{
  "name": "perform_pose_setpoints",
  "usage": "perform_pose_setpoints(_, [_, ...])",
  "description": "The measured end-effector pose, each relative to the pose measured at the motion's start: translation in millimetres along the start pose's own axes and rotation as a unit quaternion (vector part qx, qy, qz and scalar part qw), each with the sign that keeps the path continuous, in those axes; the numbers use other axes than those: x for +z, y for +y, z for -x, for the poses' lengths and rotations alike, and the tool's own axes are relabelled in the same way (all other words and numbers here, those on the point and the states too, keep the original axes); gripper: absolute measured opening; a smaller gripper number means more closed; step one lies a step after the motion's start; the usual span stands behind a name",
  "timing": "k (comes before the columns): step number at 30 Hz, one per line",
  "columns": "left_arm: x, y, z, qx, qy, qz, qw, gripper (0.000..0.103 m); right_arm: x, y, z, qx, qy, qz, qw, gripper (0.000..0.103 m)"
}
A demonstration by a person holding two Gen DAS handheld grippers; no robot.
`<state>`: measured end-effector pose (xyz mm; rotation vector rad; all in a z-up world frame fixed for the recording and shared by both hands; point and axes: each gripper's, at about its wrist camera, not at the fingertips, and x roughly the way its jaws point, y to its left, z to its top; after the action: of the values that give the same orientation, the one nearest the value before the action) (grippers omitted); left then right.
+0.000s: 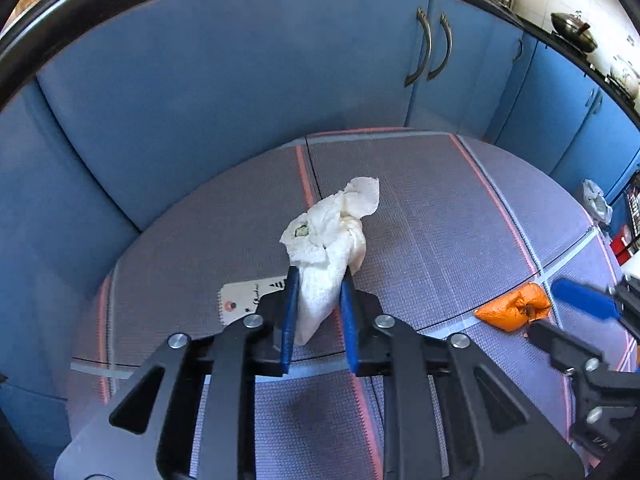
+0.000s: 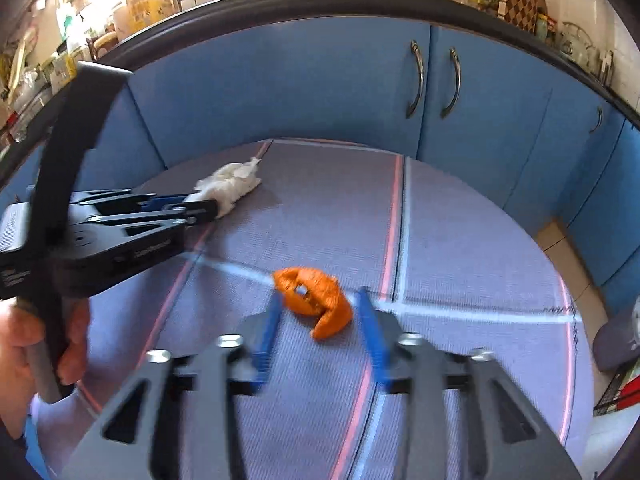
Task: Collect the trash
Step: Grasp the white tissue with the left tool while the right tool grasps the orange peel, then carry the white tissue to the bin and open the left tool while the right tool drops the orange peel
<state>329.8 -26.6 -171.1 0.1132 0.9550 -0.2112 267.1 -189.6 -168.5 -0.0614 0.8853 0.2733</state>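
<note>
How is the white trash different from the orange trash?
The white tissue wad is pale, long and crumpled; the orange wrapper is bright and curled. The left gripper pinches the tissue; the wrapper lies free between the right gripper's open jaws. Both sit on the striped mat.

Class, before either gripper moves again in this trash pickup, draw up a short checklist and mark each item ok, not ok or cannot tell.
1. Left gripper shut on the white paper wad: ok.
2. Wad lifted off the mat: cannot tell.
3. Orange peel between the right gripper's open jaws: ok.
4. Right pads pressing the peel: not ok.
5. Paper tag collected: not ok.
6. Trash bin in view: not ok.
</note>
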Motion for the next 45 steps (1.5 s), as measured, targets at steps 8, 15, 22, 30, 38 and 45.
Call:
perform_pose_setpoints(8, [-3.5,16.2,15.9,-0.007,-0.014,0.023,0.9996,0.015,-2.3,13.0,-6.7,-0.017,0.003,0.029,0.999,0.02])
perform_pose_setpoints(15, [-8.3,5.8,39.2,-0.015,-0.025,0.019,0.9994,0.015,-15.5,14.1,27.2,-0.03,-0.017,0.039,0.999,0.012])
perform_pose_setpoints(22, [-12.3,-28.3,73.1,-0.03,-0.041,-0.003,0.9987,0.015,-30.3,-2.6,80.0,-0.062,-0.039,0.031,0.997,0.012])
perform_pose_setpoints(30, [-20.9,-68.8,118.1,-0.038,-0.064,-0.029,0.9968,0.015,-47.6,-23.8,150.5,-0.095,-0.077,0.019,0.992,0.012])
perform_pose_setpoints(38, [-26.8,-113.9,160.4,-0.05,-0.087,-0.061,0.9932,0.015,-74.3,-42.4,213.0,-0.119,-0.11,0.004,0.987,0.012])
perform_pose_setpoints(45, [-35.0,-165.0,197.8,-0.061,-0.112,-0.104,0.9864,0.015,-99.7,-61.9,263.8,-0.145,-0.135,-0.013,0.98,0.012])
